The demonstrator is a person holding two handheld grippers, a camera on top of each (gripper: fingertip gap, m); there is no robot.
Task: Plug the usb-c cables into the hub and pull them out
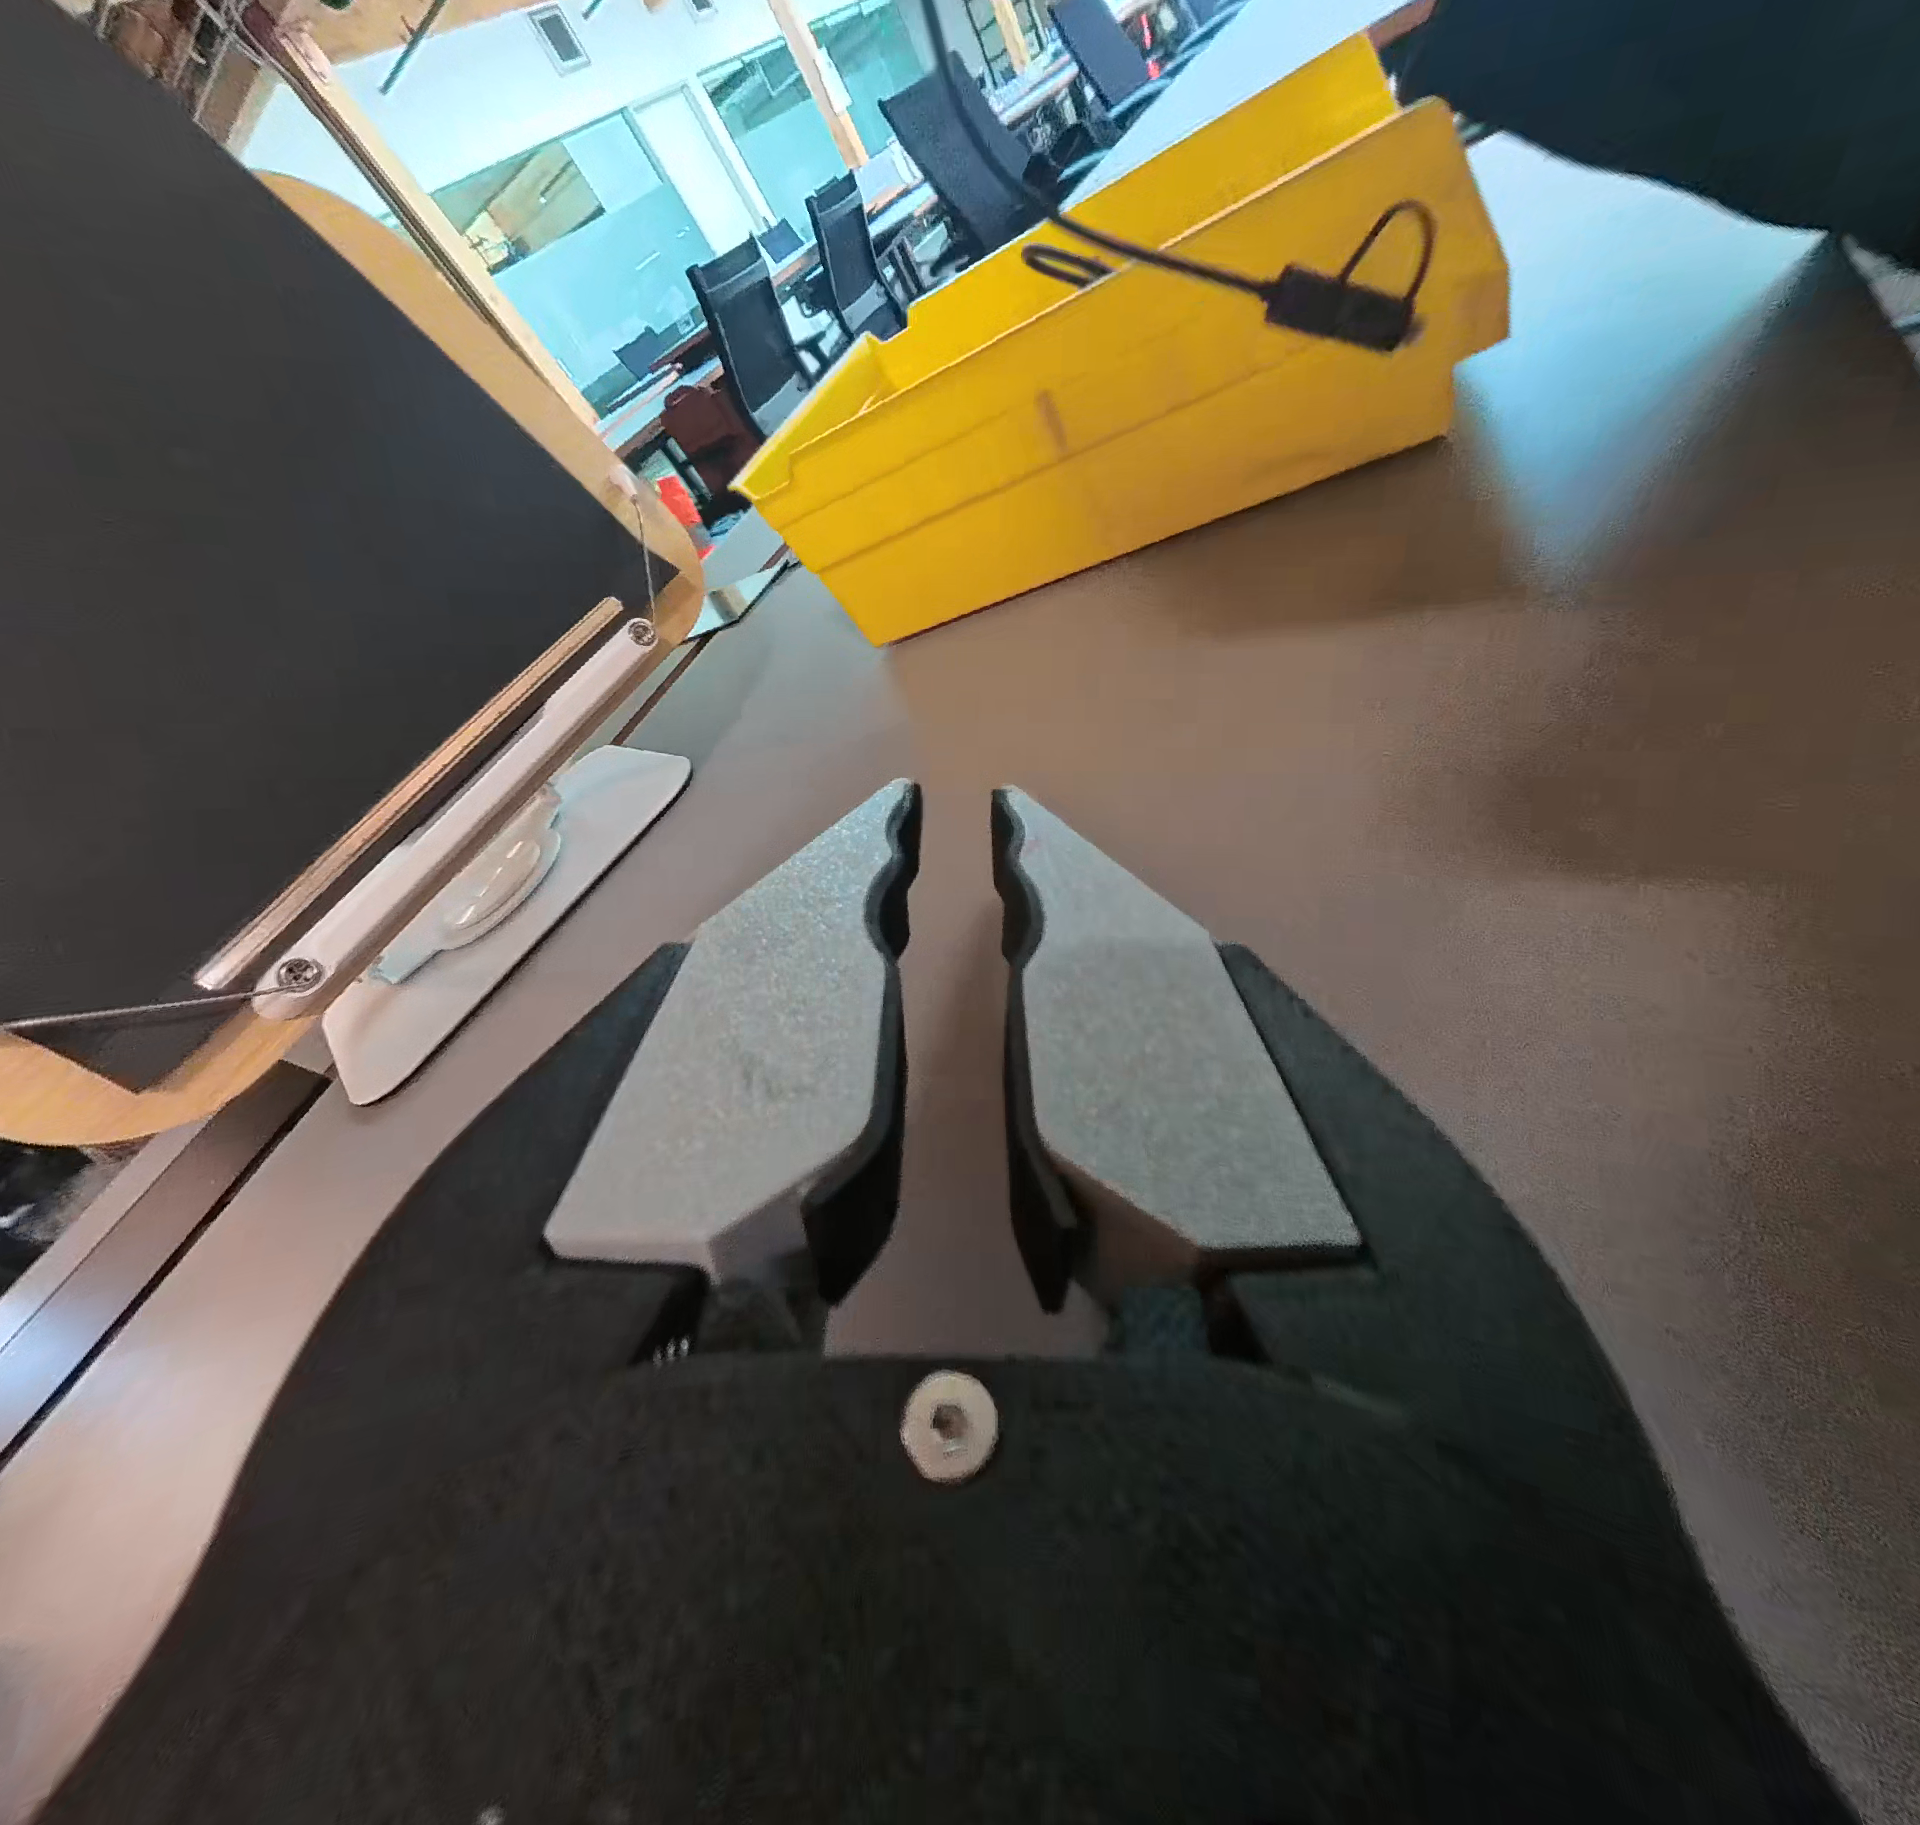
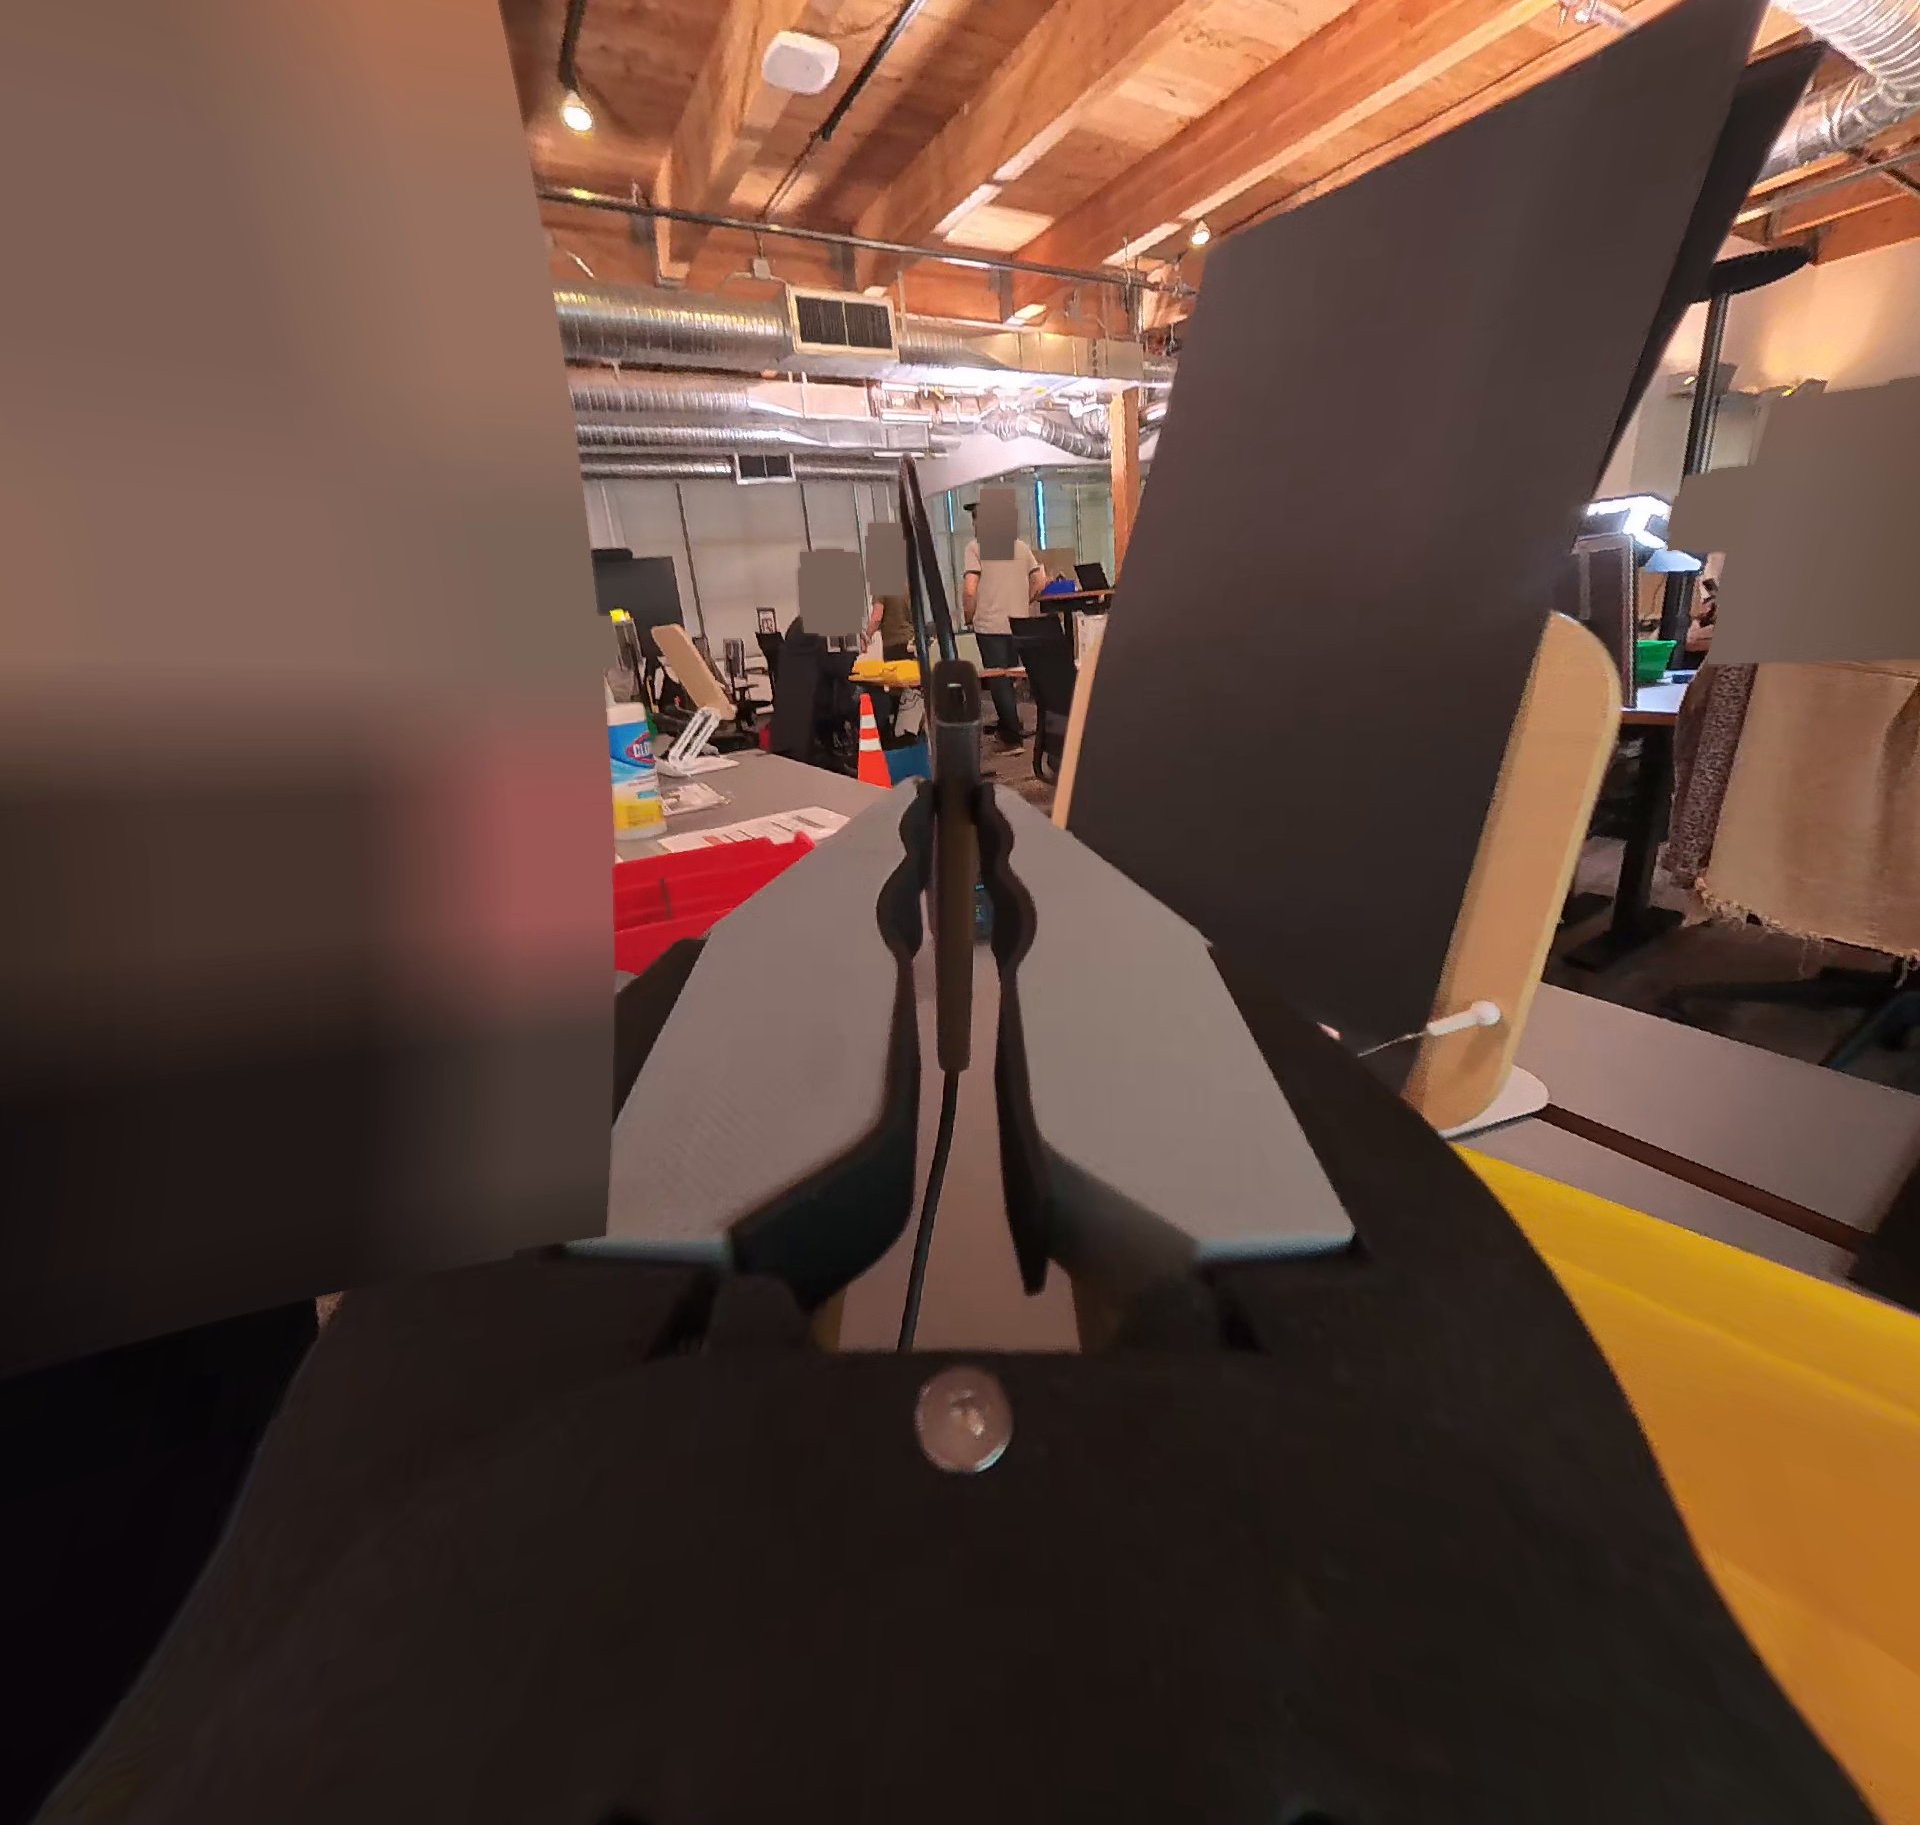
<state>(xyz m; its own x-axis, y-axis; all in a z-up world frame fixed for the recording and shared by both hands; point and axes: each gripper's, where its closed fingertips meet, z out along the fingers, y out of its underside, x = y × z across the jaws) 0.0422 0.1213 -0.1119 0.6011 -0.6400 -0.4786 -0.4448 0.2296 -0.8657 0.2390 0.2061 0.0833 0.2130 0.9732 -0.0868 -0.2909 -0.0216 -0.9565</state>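
Nearest in the left wrist view: left gripper (image 1: 956,809) low over the brown table (image 1: 1455,840), fingers a little apart with nothing between them. Beyond the tips, bare tabletop, then a yellow bin (image 1: 1143,466) ahead and to the right, well apart from the fingers. In the air in front of the bin's wall, a small black block (image 1: 1340,305) dangling from a black cable (image 1: 977,144) that climbs out of the top of the view; long axis roughly level, tilted down toward the right. Probably the hub, though too small to be sure. In the right wrist view: right gripper (image 2: 951,799) clamped on a dark slim body (image 2: 954,902), long axis in line with the fingers, one end poking past the tips, a thin cable (image 2: 928,1204) trailing back between the fingers. Hub or plug: cannot tell. Judging from this, mating work already in the right gripper's reach; for the left, a reach forward and rightward, up off the table, toward the hanging block.
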